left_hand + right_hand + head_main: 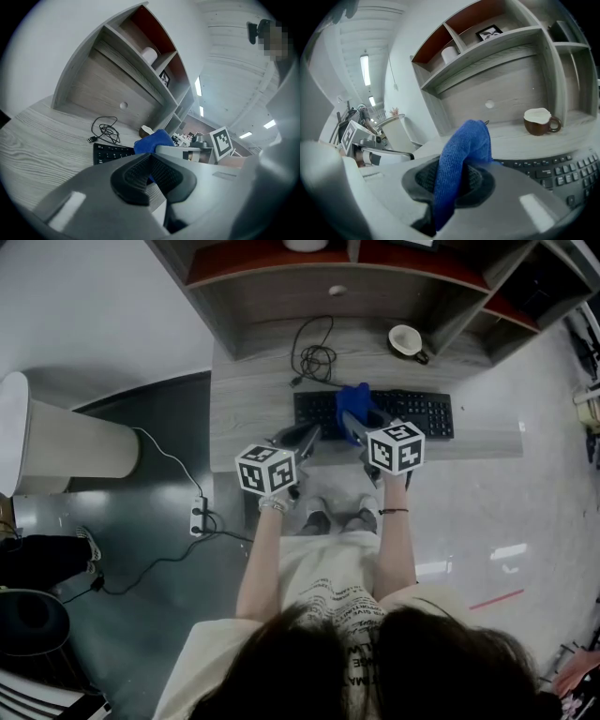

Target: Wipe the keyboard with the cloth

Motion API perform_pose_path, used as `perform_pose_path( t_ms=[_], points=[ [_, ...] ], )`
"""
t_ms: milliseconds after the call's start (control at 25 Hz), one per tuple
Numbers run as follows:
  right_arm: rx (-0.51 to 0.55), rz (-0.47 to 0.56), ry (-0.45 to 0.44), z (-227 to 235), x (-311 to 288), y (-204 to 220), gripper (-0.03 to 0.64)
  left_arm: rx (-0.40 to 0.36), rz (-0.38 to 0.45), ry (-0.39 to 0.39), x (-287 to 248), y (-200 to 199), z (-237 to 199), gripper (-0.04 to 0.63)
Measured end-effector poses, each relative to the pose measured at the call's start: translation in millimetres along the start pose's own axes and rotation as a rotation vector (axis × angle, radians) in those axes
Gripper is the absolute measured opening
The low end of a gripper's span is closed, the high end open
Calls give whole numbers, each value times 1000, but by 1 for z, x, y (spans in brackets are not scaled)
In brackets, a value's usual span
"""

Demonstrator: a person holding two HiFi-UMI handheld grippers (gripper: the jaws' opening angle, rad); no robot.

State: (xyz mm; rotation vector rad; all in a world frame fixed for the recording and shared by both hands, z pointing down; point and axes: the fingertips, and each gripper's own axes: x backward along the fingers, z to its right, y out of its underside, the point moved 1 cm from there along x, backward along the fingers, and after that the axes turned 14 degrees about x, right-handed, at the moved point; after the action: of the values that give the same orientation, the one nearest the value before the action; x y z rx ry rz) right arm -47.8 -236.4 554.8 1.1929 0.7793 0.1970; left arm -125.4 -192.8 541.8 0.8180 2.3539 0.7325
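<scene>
A black keyboard [427, 413] lies across the grey desk [248, 423]. My right gripper [354, 426] is shut on a blue cloth [356, 401], which bunches over the keyboard's left-middle part. In the right gripper view the blue cloth [461, 161] is pinched between the dark pads and stands up in a fold, with the keyboard [555, 171] to its right. My left gripper [307, 440] is shut and empty, held just left of the right one at the keyboard's left end. The left gripper view shows the keyboard [110, 152] and the cloth [154, 140] beyond its closed pads.
A coiled black cable [314, 360] lies behind the keyboard. A brown cup [407, 340] stands at the back right under the shelf unit [328, 287]. On the floor to the left are a white bin [66, 437] and a power strip [199, 516].
</scene>
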Motion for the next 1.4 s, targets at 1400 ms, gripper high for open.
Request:
perform_pose_path(
  t_ms=[1400],
  points=[
    [40, 7, -132, -55, -50, -15, 58, 34, 68, -113, 54, -9, -40, 5]
  ],
)
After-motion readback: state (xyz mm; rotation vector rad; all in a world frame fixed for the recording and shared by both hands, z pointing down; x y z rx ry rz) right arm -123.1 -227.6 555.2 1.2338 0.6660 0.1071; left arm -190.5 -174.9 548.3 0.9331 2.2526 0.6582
